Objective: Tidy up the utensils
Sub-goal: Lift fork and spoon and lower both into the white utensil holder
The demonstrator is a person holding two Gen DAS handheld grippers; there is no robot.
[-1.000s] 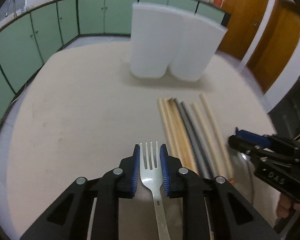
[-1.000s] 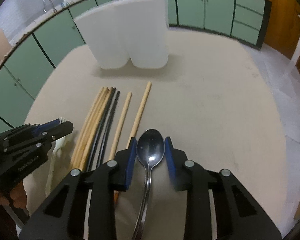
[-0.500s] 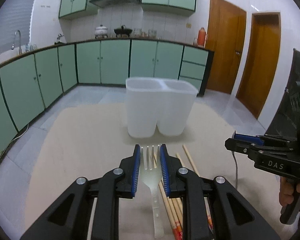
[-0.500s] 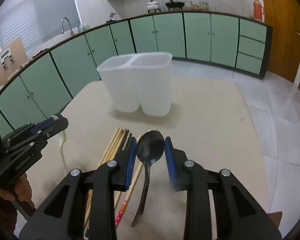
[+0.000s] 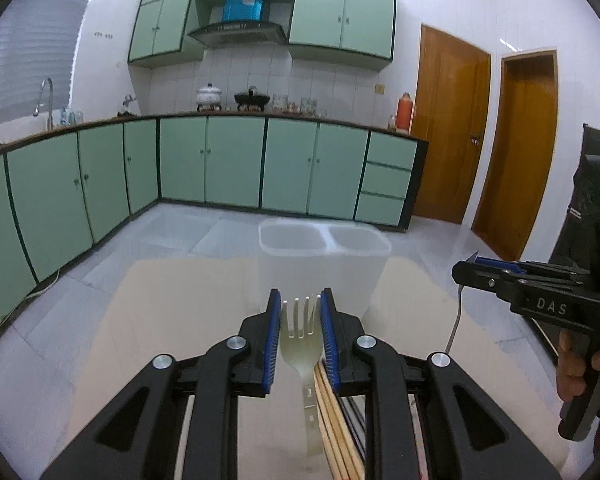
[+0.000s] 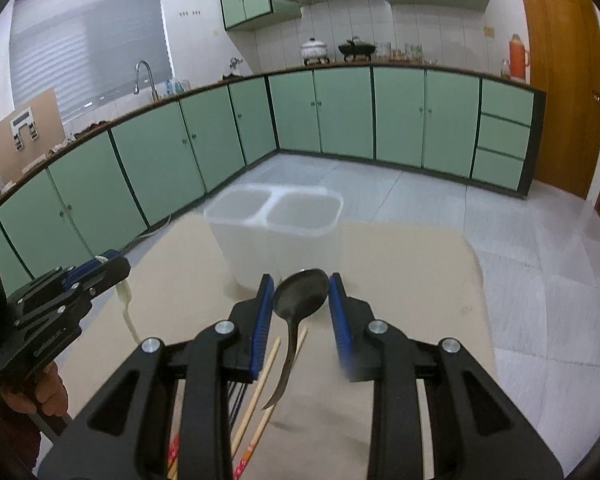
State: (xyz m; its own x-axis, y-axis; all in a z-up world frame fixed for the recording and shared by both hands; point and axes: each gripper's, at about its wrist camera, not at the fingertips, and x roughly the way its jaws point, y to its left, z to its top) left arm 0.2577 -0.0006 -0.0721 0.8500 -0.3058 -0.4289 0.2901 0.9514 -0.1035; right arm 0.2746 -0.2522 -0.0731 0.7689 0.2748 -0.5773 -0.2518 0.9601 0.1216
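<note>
my left gripper [image 5: 300, 322] is clenching a pale fork [image 5: 301, 336] by its head, handle hanging down above the beige table [image 5: 172, 312]. my right gripper [image 6: 300, 300] is pinching a dark spoon [image 6: 298, 294] by its bowl. the white two-compartment holder [image 6: 276, 220] is standing just beyond both, at the table's far side. wooden chopsticks [image 6: 266, 376] are lying near, under the grippers.

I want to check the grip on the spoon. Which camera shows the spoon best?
The right wrist view: the spoon fills the centre, bowl between the right gripper. The left wrist view shows only its thin handle hanging below that gripper.
</note>
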